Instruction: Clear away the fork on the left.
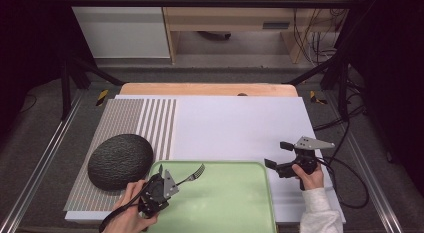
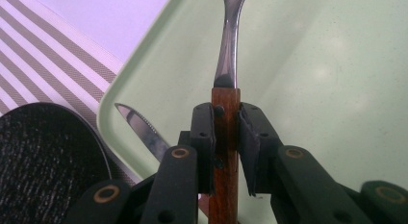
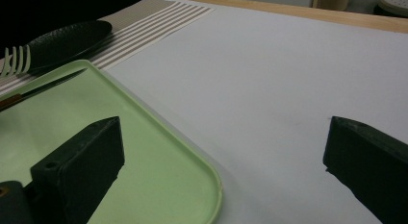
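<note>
My left gripper (image 1: 167,182) is shut on a fork (image 1: 194,174) by its wooden handle (image 2: 224,137), over the near left corner of a pale green tray (image 1: 225,203). The metal neck and tines point out across the tray. A knife blade (image 2: 140,130) lies just under and left of the jaws, at the tray's rim. My right gripper (image 1: 278,154) hovers beside the tray's far right corner over the white sheet, open, with nothing between its fingers (image 3: 82,161). The right gripper view also catches the fork tines (image 3: 17,60) and the knife (image 3: 48,87) at its left edge.
A dark oval plate (image 1: 120,160) rests on a striped placemat (image 1: 125,123) to the left of the tray. A white sheet (image 1: 235,125) covers the wooden table. Black frame posts and cables stand beyond the table's far edge.
</note>
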`<control>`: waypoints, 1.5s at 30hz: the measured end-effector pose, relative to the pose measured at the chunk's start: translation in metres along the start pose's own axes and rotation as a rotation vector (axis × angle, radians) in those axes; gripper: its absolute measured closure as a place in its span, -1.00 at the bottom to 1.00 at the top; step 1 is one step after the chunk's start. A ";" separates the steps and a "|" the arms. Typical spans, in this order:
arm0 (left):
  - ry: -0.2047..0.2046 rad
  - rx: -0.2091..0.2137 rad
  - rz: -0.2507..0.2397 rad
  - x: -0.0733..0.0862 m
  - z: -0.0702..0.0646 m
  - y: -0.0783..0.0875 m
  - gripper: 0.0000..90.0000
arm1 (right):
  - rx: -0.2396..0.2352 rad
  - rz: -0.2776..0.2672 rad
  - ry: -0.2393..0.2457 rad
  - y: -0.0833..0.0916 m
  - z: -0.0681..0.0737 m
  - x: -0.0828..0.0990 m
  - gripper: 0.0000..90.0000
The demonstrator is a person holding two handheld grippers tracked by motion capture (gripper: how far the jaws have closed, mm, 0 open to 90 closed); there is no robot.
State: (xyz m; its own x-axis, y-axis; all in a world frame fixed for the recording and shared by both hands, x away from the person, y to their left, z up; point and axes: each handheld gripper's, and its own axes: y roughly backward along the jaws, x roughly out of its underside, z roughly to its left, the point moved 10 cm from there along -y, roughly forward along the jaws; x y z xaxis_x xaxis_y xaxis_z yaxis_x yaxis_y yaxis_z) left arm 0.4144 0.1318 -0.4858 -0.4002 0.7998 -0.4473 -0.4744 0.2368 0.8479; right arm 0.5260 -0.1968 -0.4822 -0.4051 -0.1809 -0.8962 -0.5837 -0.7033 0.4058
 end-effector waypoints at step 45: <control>-0.044 0.110 0.122 0.010 -0.041 -0.037 0.70 | -0.002 -0.003 0.000 0.001 0.000 -0.001 -0.98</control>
State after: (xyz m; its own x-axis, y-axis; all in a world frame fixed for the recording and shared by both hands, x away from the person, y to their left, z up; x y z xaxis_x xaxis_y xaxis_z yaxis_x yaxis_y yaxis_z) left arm 0.3958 0.1087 -0.5332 -0.4136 0.8491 -0.3285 -0.3347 0.1937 0.9222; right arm 0.5256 -0.1970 -0.4812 -0.4031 -0.1792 -0.8975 -0.5833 -0.7053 0.4028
